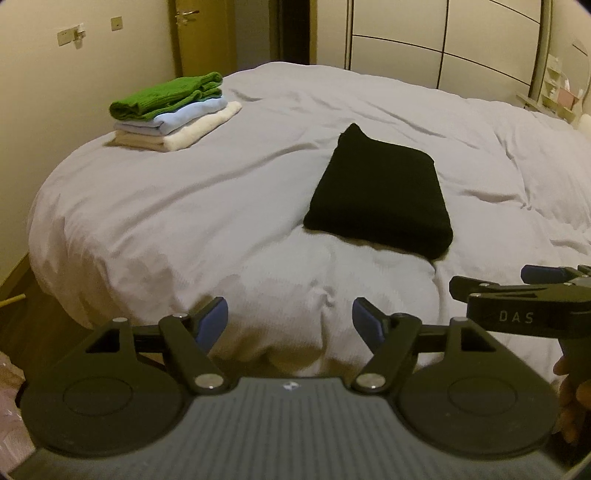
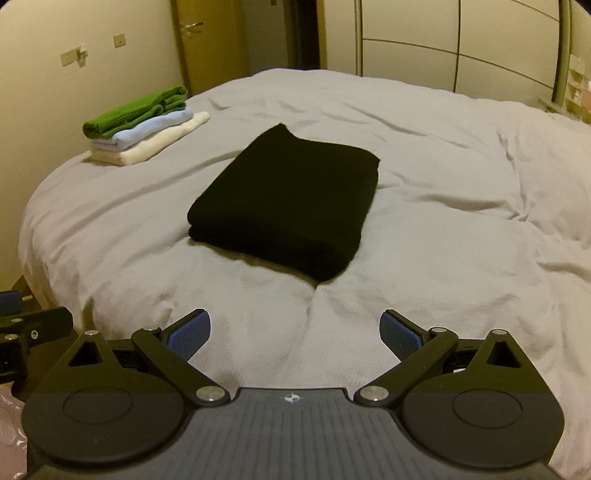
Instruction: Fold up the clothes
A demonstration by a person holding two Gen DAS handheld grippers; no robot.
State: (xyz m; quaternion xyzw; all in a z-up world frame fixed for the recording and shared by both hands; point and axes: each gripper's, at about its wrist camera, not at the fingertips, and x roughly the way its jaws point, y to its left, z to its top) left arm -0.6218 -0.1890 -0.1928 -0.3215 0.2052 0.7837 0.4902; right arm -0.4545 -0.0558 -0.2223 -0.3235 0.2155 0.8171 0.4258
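Observation:
A folded black garment (image 1: 380, 192) lies flat on the white bed (image 1: 184, 229); it also shows in the right wrist view (image 2: 288, 199). My left gripper (image 1: 290, 323) is open and empty, held back over the bed's near edge, left of the garment. My right gripper (image 2: 295, 336) is open and empty, just short of the garment's near edge. The right gripper's body shows at the right of the left wrist view (image 1: 524, 295). A stack of folded clothes, green on light blue on cream (image 1: 173, 110), sits at the bed's far left corner; it shows in the right wrist view too (image 2: 144, 125).
The bed's white duvet (image 2: 443, 221) is wrinkled at the right. A wall with sockets (image 1: 66, 37) and a wooden door (image 1: 199, 33) stand behind the stack. Wardrobe panels (image 1: 443, 37) line the back. Wooden floor (image 1: 22, 295) shows at the left.

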